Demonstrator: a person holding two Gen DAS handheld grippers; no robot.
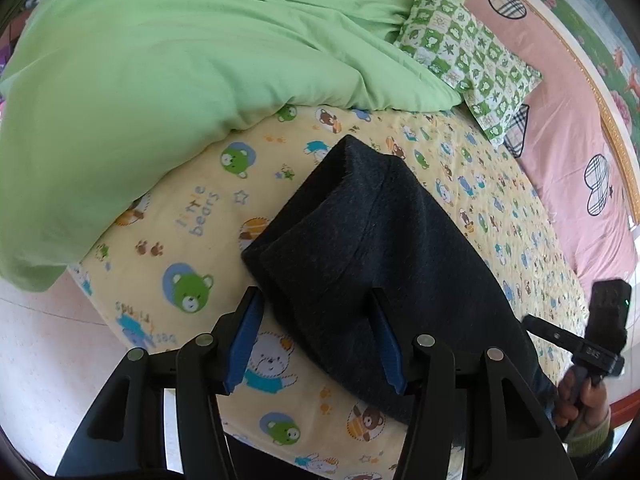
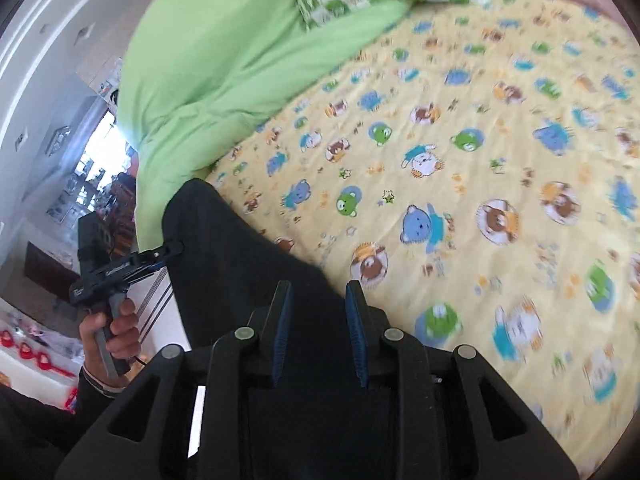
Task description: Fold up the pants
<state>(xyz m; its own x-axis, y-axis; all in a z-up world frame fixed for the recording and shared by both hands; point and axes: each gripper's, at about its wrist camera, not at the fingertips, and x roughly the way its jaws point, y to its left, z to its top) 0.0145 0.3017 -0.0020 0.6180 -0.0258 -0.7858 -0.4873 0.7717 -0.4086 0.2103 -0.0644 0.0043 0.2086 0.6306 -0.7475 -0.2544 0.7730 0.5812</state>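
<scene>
The dark pants [image 1: 372, 248] lie on the near part of the bed [image 1: 168, 248] as a thick bundle, so folding seems partly done, while the left hand-held gripper [image 1: 316, 340] and right hand-held gripper [image 2: 318, 332] hover open, gripping nothing.

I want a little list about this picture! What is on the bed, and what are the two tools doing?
clothes: dark fuzzy fleece pants, lying folded on the bed
bed cover: yellow sheet with cartoon bears
bedding: light green quilt, bunched up behind the pants
pillow: green and white checked pillow
left tool: open, fingers astride the pants' edge
right tool: open, above the pants
</scene>
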